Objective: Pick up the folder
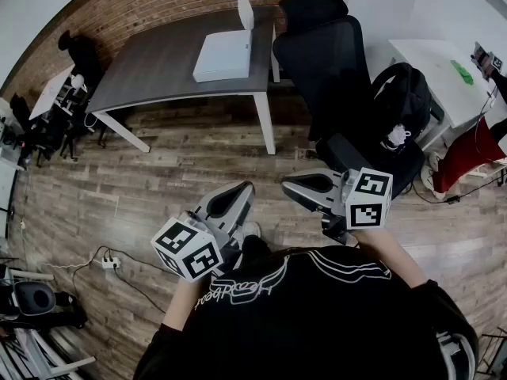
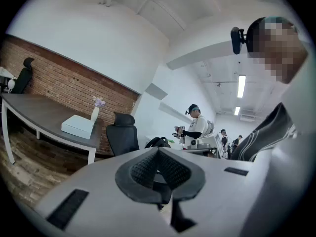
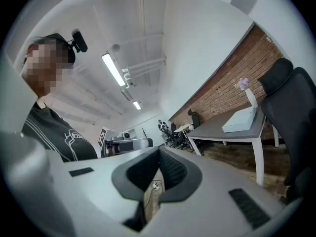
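The folder [image 1: 224, 55] is a flat white thing lying on the grey desk [image 1: 158, 66] at the far side of the room, beside a white vase. It also shows in the left gripper view as the white folder [image 2: 78, 126] and in the right gripper view as the white folder [image 3: 240, 120]. Both grippers are held close to my chest, far from the desk. My left gripper [image 1: 245, 188] is shut with nothing in it, its pads [image 2: 148, 169] meeting. My right gripper [image 1: 287, 185] is shut and empty too, its pads [image 3: 170, 169] together.
A black office chair [image 1: 333, 62] stands right of the desk, with a dark backpack [image 1: 404, 93] beside it. A vase of flowers [image 1: 244, 6] sits behind the folder. A white table [image 1: 440, 66] is at the right. A power strip [image 1: 109, 263] with cables lies on the wooden floor.
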A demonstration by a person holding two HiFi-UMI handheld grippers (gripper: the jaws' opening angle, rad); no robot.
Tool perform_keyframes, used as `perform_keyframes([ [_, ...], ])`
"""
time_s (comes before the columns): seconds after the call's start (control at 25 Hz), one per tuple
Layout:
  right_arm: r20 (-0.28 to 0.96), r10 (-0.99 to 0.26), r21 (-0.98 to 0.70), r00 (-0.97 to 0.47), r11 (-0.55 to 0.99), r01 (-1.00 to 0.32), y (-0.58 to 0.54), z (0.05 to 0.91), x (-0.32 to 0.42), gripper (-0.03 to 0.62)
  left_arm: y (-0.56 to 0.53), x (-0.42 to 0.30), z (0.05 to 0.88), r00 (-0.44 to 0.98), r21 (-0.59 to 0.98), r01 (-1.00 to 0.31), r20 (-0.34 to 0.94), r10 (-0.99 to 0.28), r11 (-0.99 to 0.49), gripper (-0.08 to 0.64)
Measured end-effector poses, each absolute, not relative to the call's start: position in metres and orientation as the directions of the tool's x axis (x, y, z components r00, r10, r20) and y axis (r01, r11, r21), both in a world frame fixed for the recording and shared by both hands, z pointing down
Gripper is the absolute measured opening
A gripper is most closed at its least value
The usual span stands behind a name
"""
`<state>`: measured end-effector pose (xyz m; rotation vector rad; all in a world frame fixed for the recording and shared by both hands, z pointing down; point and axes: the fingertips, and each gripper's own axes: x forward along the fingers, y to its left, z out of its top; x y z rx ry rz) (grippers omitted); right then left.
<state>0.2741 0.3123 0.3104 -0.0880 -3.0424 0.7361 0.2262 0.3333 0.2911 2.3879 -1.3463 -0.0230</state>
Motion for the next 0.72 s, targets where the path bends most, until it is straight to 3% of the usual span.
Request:
perform_keyframes([
  [0.72, -0.031, 0.055, -0.517, -0.998, 0.854, 0.063, 0.285, 0.325, 0.249, -0.003, 0.32, 0.195, 0.31, 0.487, 0.376, -0.838, 0.188, -0.853, -0.396, 0.005],
])
